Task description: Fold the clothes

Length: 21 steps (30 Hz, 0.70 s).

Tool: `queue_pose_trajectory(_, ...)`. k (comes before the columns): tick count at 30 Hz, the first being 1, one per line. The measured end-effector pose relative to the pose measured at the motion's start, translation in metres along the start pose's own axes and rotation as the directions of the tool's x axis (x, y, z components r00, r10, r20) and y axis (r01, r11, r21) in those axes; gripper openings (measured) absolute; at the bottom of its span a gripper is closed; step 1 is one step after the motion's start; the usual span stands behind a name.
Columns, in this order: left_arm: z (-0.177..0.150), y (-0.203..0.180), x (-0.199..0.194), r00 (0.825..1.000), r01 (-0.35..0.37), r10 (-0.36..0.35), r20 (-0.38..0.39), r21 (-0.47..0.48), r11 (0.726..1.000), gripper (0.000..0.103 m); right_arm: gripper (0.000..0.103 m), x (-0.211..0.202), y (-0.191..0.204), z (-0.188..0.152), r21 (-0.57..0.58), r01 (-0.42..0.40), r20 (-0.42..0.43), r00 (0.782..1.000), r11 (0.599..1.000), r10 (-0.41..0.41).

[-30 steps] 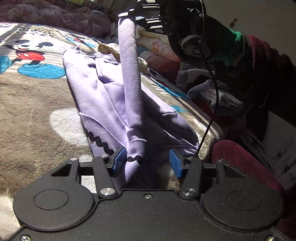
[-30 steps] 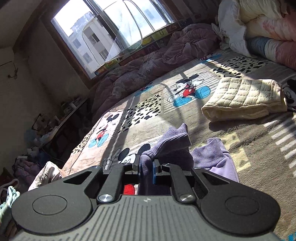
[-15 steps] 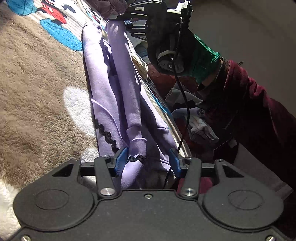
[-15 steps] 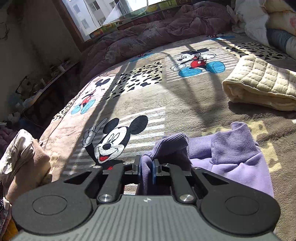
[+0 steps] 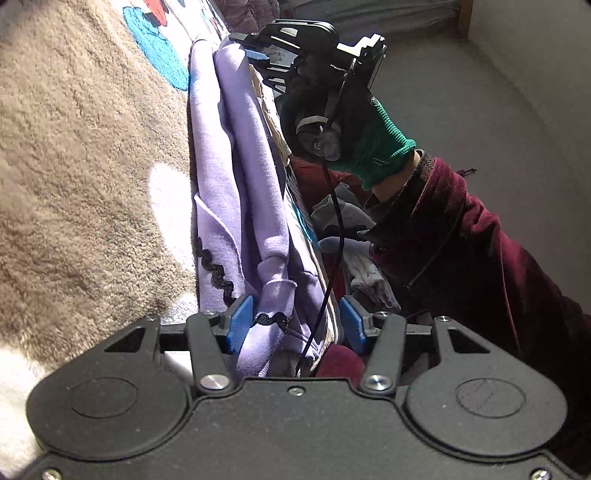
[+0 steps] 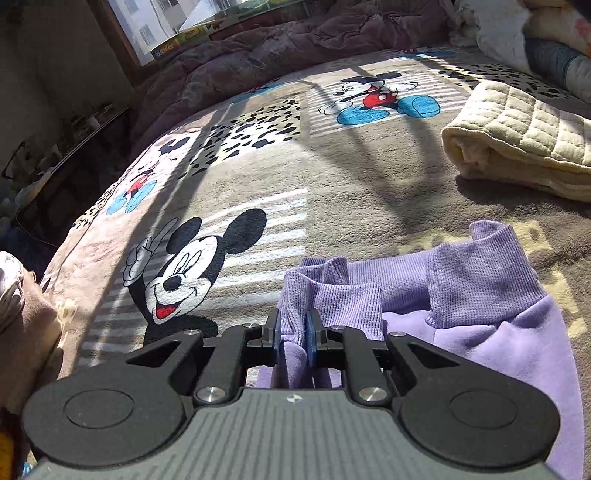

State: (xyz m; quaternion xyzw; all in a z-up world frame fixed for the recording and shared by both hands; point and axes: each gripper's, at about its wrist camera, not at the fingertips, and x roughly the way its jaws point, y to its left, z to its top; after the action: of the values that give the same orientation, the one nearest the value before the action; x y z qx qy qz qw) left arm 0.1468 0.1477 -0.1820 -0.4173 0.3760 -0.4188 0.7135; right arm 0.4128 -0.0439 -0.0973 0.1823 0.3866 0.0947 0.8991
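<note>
2 tools: right tool (image 6: 293, 338) pinches purple garment (image 6: 461, 295); left tool (image 5: 295, 323) gapes.

Bed cover: cartoon-mouse blanket (image 6: 258, 177)
Right side: folded cream quilted pad (image 6: 517, 136)
Far edge: purple duvet (image 6: 280, 48), window (image 6: 155, 22)

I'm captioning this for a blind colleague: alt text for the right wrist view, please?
The right gripper is shut on a ribbed cuff of lilac trousers lying on a Mickey Mouse blanket. A folded cream quilt lies beyond, to the right.
</note>
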Motion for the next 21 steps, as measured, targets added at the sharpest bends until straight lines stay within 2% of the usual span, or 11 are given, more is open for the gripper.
queue_pose_trajectory(4, -0.001, -0.003, 0.0, 1.0, -0.019, 0.019, 0.011, 0.009, 1.0, 0.055, 0.034, -0.033, -0.011, 0.019, 0.023, -0.07, 0.086, 0.994, 0.997, 0.068)
queue_pose_trajectory(8, -0.003, -0.012, -0.004, 0.999, -0.05, 0.049, 0.024, 0.035, 0.998, 0.059, 0.034, -0.076, -0.021, 0.03, -0.01, -0.082, 0.174, 0.981, 0.997, 0.082)
queue_pose_trajectory(10, -0.005, -0.02, -0.01, 0.997, -0.069, 0.067, 0.033, 0.064, 0.996, 0.06, 0.034, -0.1, -0.025, 0.019, -0.055, -0.097, 0.194, 0.975, 0.994, 0.106)
queue_pose_trajectory(12, -0.006, -0.028, -0.018, 0.995, -0.088, 0.083, 0.055, 0.095, 0.992, 0.06, 0.034, -0.122, -0.028, 0.0, -0.114, -0.104, 0.204, 0.971, 0.988, 0.126)
queue_pose_trajectory(16, 0.009, -0.037, -0.04, 0.978, -0.117, 0.093, 0.185, 0.125, 0.985, 0.061, 0.034, -0.166, -0.029, -0.059, -0.288, -0.074, 0.223, 0.964, 0.955, 0.142)
queue_pose_trajectory(18, 0.021, -0.037, -0.046, 0.967, -0.13, 0.098, 0.236, 0.126, 0.983, 0.061, 0.034, -0.182, -0.024, -0.101, -0.427, -0.045, 0.217, 0.965, 0.903, 0.15)
queue_pose_trajectory(21, 0.048, -0.036, -0.035, 0.958, -0.152, 0.12, 0.259, 0.107, 0.983, 0.061, 0.033, -0.198, -0.015, -0.157, -0.598, -0.017, 0.2, 0.965, 0.801, 0.17)
